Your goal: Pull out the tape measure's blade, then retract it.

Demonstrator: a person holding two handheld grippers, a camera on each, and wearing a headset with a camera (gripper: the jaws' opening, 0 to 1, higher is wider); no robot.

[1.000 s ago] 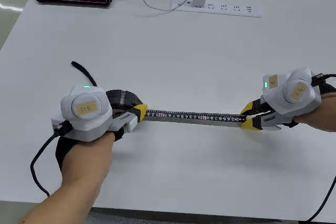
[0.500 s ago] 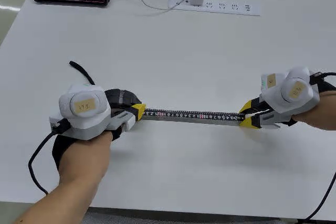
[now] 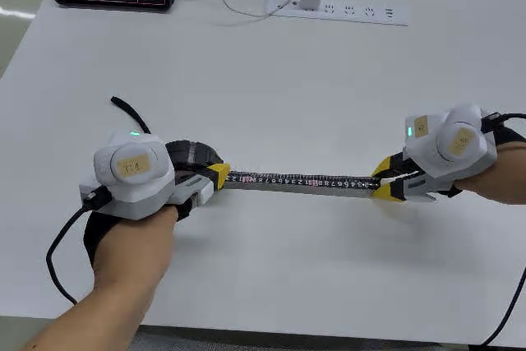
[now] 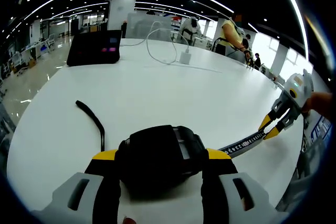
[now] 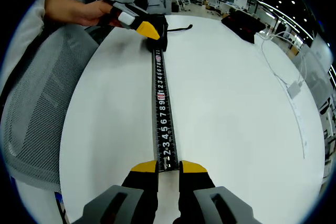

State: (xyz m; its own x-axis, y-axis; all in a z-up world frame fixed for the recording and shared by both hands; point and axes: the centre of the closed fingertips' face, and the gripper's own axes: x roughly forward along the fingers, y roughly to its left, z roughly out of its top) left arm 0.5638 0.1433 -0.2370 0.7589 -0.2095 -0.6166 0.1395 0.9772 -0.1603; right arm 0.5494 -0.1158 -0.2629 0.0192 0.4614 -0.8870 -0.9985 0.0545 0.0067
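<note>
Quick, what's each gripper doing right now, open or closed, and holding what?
Left gripper: closed on the tape measure case.
Right gripper: closed on the end of the blade.

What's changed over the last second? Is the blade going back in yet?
The right tool, shut on the tip of the blade, has crept slightly toward the case, so a little less blade looks to be out. Nothing was newly gripped or let go. The left tool stays clamped on the case, which has not shifted on the table.
</note>
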